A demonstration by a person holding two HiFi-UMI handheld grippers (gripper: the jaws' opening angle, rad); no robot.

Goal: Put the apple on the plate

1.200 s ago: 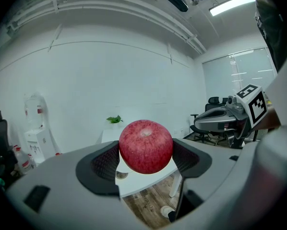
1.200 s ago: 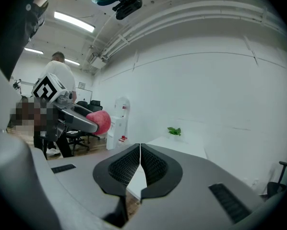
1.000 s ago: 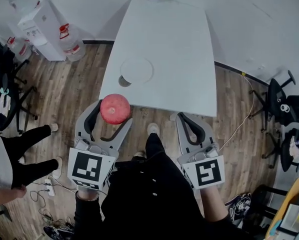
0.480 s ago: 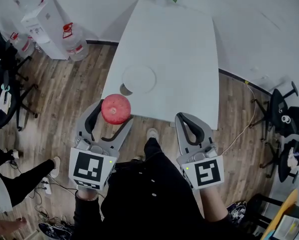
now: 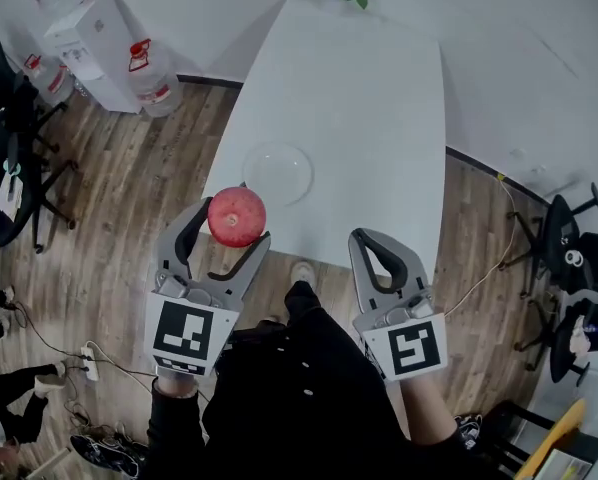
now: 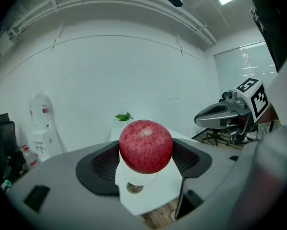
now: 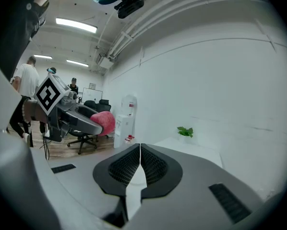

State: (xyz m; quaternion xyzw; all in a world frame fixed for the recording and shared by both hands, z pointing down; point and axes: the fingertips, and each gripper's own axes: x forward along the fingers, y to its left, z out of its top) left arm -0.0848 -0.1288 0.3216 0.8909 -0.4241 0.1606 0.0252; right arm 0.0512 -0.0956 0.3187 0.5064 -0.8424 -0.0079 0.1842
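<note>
The left gripper (image 5: 229, 230) has its fingers closed on the apple (image 5: 237, 216), held between the fingertips about over the near edge of the table (image 5: 379, 98). The plate (image 5: 291, 166) lies just ahead of these fingers, a little to their right. To do this well, I would bring the apple forward over the plate's middle, lower it until it rests, and only then open. The right gripper (image 5: 367, 240) has its fingers pressed together on nothing. I count one apple, one plate and two grippers.
</note>
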